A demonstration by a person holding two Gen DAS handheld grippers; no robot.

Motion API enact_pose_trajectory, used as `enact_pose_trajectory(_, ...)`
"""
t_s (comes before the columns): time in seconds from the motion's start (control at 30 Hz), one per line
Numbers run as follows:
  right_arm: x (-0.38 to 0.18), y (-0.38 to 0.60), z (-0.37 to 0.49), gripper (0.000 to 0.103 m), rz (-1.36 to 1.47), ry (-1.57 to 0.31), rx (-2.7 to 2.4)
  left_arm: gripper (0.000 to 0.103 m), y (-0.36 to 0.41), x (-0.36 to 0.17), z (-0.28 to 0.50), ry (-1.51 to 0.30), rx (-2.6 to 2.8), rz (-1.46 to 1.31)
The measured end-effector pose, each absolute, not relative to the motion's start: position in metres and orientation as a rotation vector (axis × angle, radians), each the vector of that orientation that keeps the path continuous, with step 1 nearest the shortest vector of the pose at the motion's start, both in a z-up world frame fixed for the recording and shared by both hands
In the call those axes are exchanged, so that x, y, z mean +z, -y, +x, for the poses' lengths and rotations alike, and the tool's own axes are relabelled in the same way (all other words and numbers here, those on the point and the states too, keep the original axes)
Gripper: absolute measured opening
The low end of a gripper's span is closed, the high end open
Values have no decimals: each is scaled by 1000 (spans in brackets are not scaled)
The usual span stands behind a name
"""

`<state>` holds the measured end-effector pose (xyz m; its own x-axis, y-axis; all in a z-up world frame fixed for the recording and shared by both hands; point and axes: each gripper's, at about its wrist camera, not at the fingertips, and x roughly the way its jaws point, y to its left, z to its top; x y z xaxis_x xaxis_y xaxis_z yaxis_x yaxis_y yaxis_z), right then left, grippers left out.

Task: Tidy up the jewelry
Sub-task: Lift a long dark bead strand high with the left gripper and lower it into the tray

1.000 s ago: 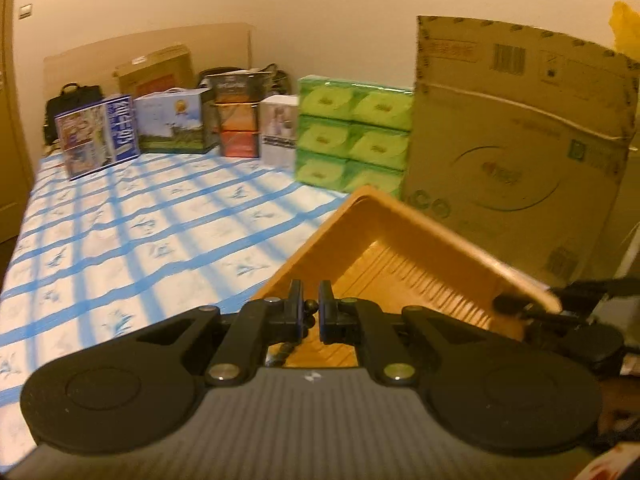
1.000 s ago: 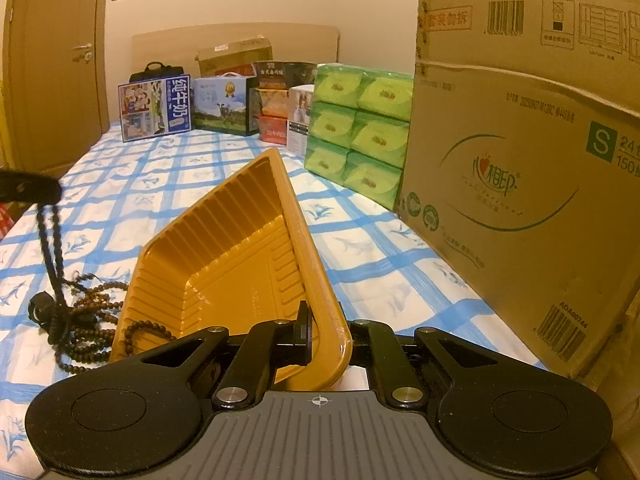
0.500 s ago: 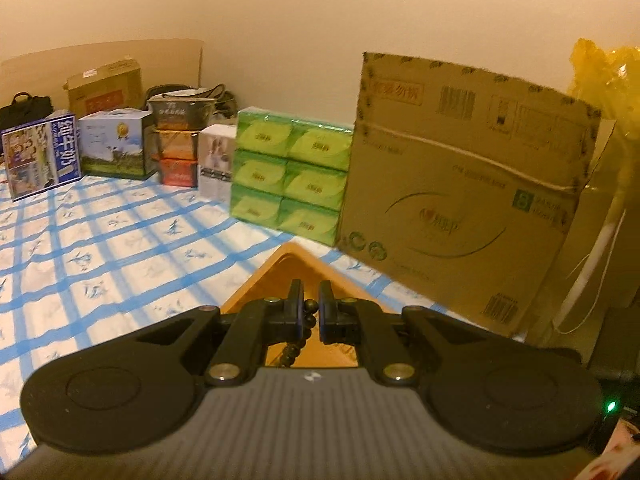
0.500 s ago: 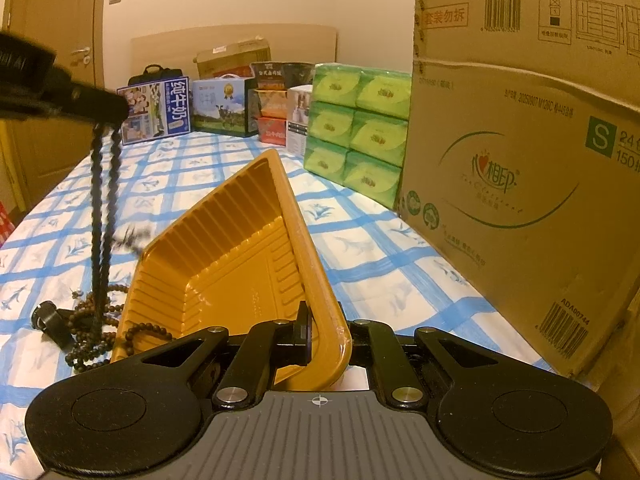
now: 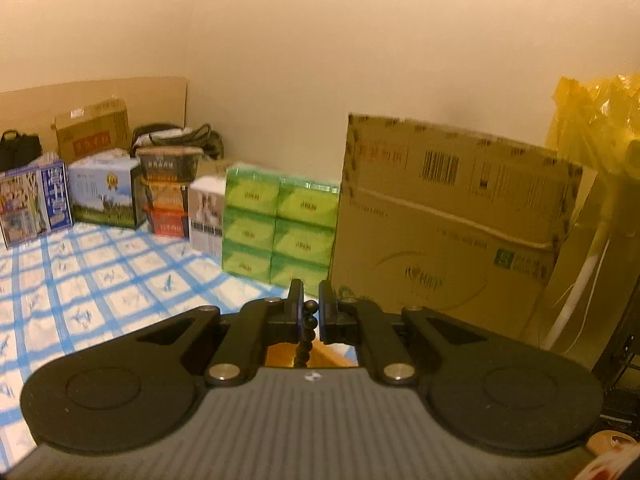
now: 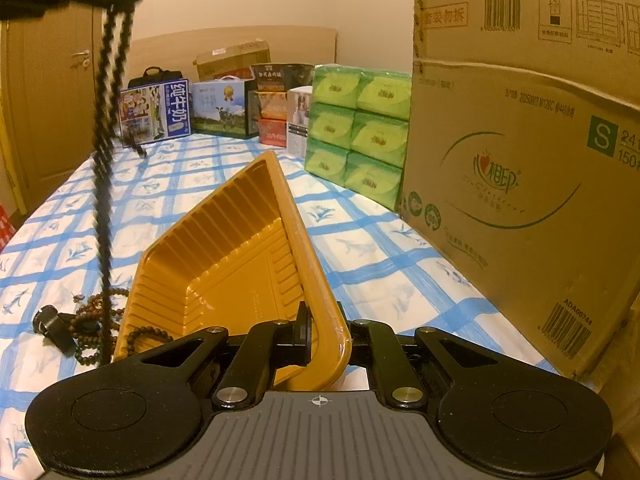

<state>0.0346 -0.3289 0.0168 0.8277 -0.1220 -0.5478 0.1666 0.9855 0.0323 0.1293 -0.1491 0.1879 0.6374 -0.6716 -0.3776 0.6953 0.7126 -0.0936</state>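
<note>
Beads hang in a dark double strand (image 6: 105,168) from your left gripper (image 5: 309,312), whose jaws pinch the top bead. In the right wrist view that gripper sits high at upper left, and the strand drops to a heap of beads (image 6: 90,326) on the blue-checked bedspread (image 6: 360,252), by the tray's near left corner. Your right gripper (image 6: 326,336) is clamped on the orange tray (image 6: 224,276) at its near rim.

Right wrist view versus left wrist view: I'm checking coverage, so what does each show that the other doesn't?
Only the right wrist view: the right claw shut on the yellow tray rim, the brown bead pile, and the door.

Only the left wrist view: the beads pinched in the left claw up close, and a yellow bag.

Both: the dark bead strand, the green tissue packs and the cardboard box.
</note>
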Motion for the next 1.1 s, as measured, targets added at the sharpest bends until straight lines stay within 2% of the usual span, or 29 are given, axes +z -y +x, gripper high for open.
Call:
enact_pose_trajectory(0.8,18,327,35,8,79,-573,-150,6,163,294,127,-186,-845,9)
enact_pose_trajectory(1.1,18,328,35,8,80,-572,-150,6,168,283,132,-220,-844,30)
